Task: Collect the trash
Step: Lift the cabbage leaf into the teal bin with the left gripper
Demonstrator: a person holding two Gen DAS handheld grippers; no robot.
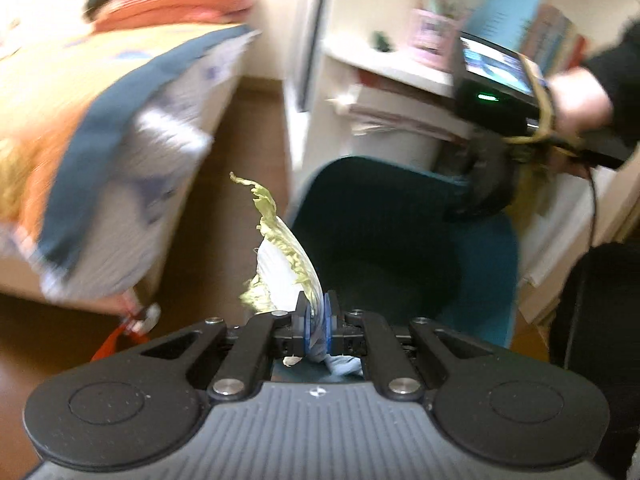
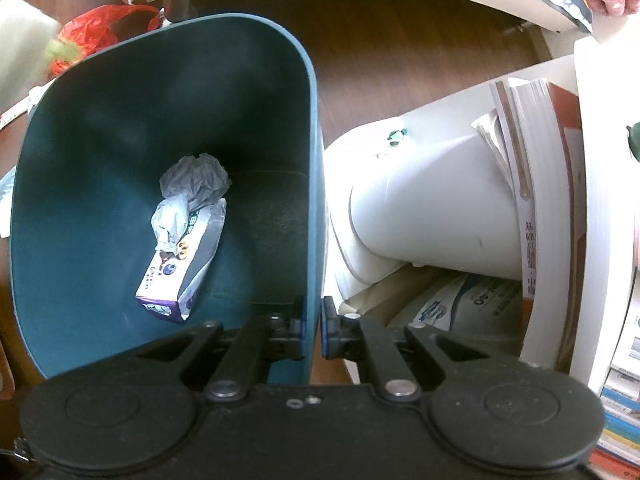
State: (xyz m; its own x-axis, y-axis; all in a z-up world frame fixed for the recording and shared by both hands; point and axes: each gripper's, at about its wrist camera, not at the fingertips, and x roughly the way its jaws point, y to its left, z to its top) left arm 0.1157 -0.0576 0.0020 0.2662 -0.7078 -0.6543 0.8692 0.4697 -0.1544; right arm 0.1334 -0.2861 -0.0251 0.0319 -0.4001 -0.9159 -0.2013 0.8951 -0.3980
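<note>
Matt smooth plastic bin (image 2: 120, 128), crumpled paper (image 2: 196, 180), glossy carton (image 2: 180, 272), wood-grain floor (image 2: 400, 40).

Floor (image 2: 400, 32): dark brown wood boards. Carried on it: one teal bin (image 2: 100, 160), upright; one red plastic bag (image 2: 96, 28), crumpled, lying near the bin's far rim; one white shelf unit (image 2: 592, 200), stacked with books (image 2: 532, 184).

A pale green-and-white cabbage leaf (image 1: 282, 268) stands upright, pinched at its base. Right of it, the teal bin (image 2: 120, 280) holds crumpled tissue (image 2: 196, 180) and a small carton (image 2: 182, 268) — both lying on its floor.
</note>
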